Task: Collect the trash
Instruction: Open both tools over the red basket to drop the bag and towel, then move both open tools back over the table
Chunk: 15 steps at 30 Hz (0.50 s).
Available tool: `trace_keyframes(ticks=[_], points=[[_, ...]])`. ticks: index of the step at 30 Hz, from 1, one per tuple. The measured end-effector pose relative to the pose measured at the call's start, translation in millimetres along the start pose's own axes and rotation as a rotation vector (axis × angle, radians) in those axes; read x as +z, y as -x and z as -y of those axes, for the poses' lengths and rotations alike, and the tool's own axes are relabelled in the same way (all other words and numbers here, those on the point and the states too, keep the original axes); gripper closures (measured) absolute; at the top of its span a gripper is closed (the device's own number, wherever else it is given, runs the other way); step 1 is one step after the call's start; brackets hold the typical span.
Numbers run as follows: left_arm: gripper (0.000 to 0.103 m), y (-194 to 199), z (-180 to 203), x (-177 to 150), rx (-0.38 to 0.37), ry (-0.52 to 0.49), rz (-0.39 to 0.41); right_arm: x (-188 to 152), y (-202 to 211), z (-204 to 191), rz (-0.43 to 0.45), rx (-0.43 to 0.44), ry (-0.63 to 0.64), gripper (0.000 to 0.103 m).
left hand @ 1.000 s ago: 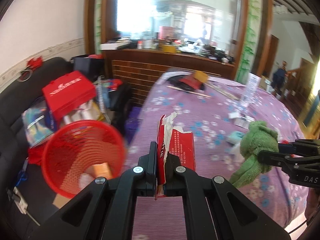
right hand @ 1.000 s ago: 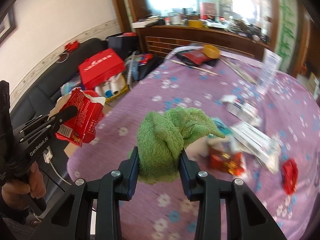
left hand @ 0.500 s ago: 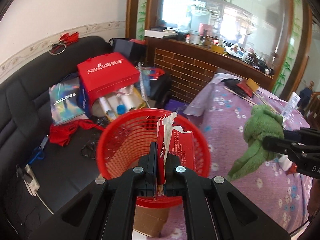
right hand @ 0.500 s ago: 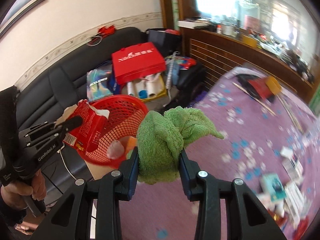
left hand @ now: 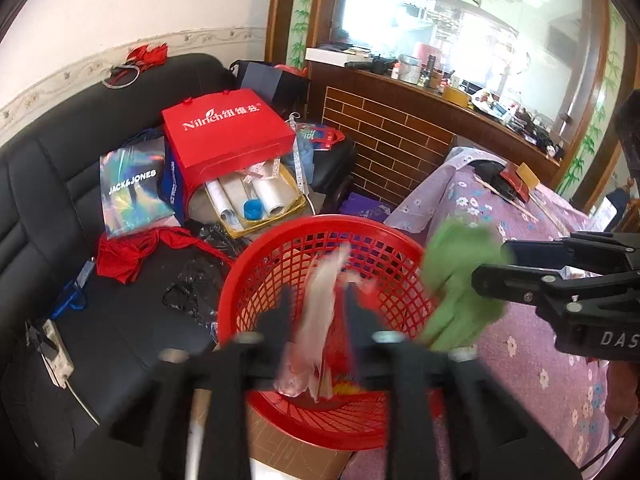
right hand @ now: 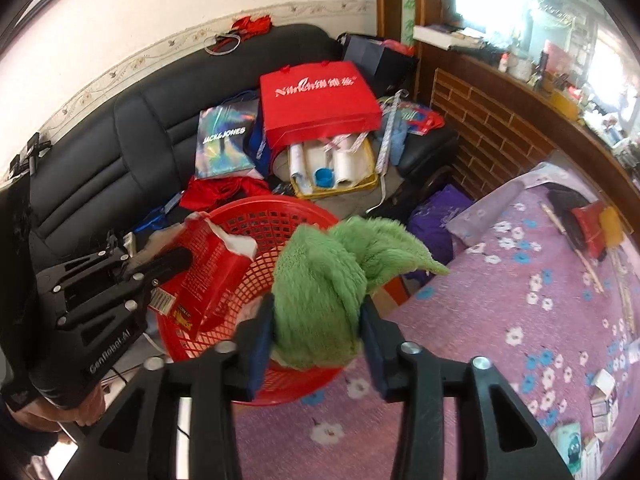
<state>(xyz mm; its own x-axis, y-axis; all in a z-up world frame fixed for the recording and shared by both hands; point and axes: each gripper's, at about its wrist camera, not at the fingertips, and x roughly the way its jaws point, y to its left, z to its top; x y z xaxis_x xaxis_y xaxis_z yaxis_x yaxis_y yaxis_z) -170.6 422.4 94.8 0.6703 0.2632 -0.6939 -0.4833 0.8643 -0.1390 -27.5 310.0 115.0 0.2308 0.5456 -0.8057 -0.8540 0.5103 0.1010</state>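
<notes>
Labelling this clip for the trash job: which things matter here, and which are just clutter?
In play: red basket, torn red packet at the left gripper, green cloth in the right gripper.
Clutter: red gift bag, Jack & Jones bag, black sofa.

- Left gripper [left hand: 316, 312] blurred; jaws look parted, torn red-and-white packet [left hand: 316, 320] between them, over the red mesh basket [left hand: 280, 264]. Grip on packet can't be told.
- Right gripper [left hand: 492, 268] comes in from the right, holding a green cloth [left hand: 460, 288] at the basket's right rim.
- Black sofa [left hand: 48, 184] behind, carrying a red Nilrich bag [left hand: 224, 140].
- Purple floral bench [left hand: 528, 320] to the right.
</notes>
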Motion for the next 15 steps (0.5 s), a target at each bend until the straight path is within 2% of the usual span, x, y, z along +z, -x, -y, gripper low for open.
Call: trace_keyframes(ticks=[1,8,15], points=[[0.059,2,-1,0,0.004,0.008,0.011,1,5,1,0.022,0.002,-0.008,0.046],[0.056,15,9,-3,-0.021,0.004,0.032,-16,43,9,0.091,0.002,-0.06,0.046],[0.053,28,62,-22,-0.092,-0.079,0.014,-79,68,34,0.059,-0.02,-0.203,0.045]])
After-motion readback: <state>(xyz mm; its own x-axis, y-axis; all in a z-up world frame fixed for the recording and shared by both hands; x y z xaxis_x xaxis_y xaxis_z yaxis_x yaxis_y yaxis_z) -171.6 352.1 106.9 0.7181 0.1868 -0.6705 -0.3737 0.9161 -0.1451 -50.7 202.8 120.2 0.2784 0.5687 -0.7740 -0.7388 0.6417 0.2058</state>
